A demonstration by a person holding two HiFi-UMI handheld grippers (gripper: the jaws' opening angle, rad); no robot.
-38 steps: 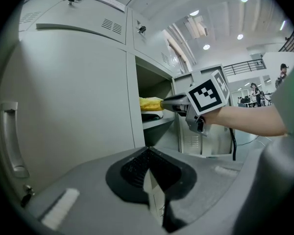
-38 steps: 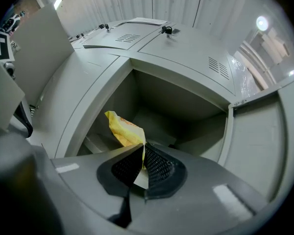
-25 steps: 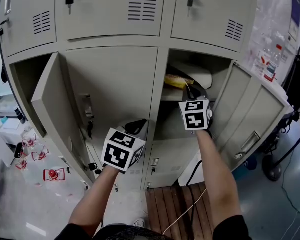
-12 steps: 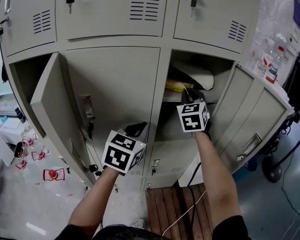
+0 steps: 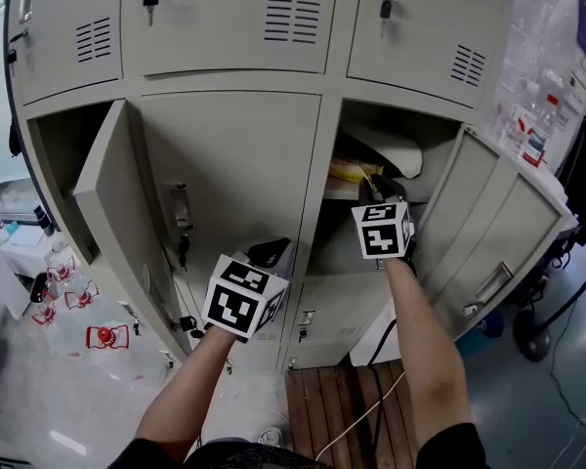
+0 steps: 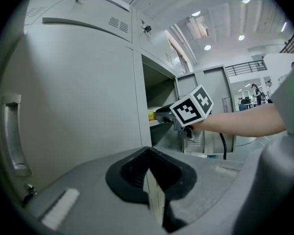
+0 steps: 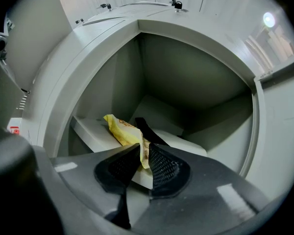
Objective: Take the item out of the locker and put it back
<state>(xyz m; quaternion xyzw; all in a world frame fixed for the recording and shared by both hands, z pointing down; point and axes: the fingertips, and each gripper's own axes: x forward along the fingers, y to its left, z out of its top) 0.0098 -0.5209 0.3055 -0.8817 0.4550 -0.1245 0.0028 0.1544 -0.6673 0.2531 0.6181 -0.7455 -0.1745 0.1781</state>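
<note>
- Right tool [image 7: 143, 151] is at the open locker [image 5: 328, 164], its jaws just easing apart to a narrow gap.
- The yellow packet [image 7: 121, 130] lies on the locker shelf [image 7: 87, 131]. Its near end sits between the jaws, seemingly loose.
- Left tool [image 6: 148, 153] hangs pinched closed and empty, over to the left.

In the head view we see only a sliver of the yellow packet [image 5: 352, 172] past the frame of the locker [image 5: 230, 164], and the locker's top row is cut off by the upper edge. In the right gripper view the packet's near end sits between the jaws of the right gripper [image 7: 143, 150], which have just been opening and stand slightly apart. One pad [image 7: 118, 166] covers its edge. We cannot identify a dark strip [image 7: 146, 130] behind the packet. The red things [image 5: 105, 338] on the floor [image 5: 39, 399] are too small to tell.
</note>
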